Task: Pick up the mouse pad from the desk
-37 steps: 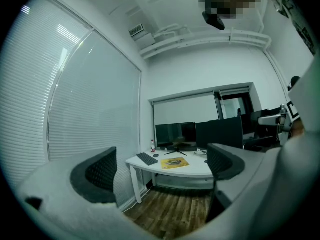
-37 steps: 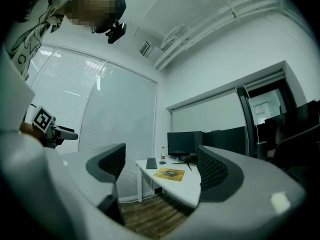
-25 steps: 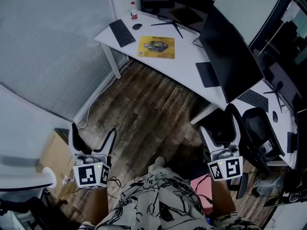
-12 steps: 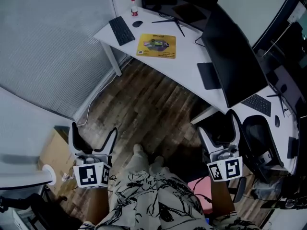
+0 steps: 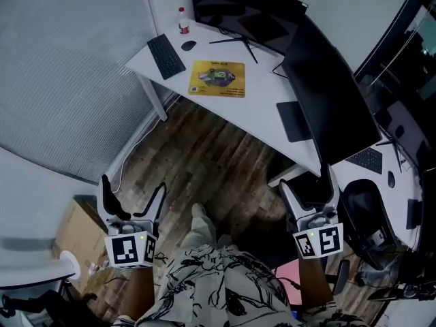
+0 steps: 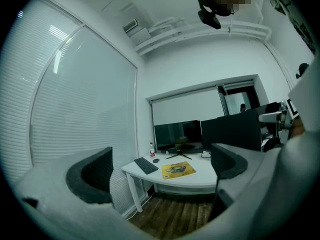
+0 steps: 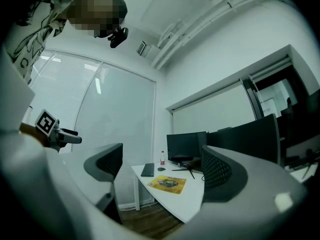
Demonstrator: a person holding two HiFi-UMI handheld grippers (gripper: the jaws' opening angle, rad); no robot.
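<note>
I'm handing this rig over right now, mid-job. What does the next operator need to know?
Left gripper: open, empty, held close to the body.
Right gripper: open, empty, also close in.
The yellow mouse pad lies flat on the white desk, beside the keyboard, well ahead of both grippers.
Done: nothing grasped yet.
Left: step up to the desk, grip the pad's edge, lift it.

Head view: print on mouse pad (image 5: 216,79) too small to read, same for bottle (image 5: 182,20) label. Upper monitor (image 5: 238,5) cut off by top edge. Second desk (image 5: 381,176) runs off right edge. Office chair (image 5: 368,227), lower right, partly behind right gripper (image 5: 308,182).
</note>
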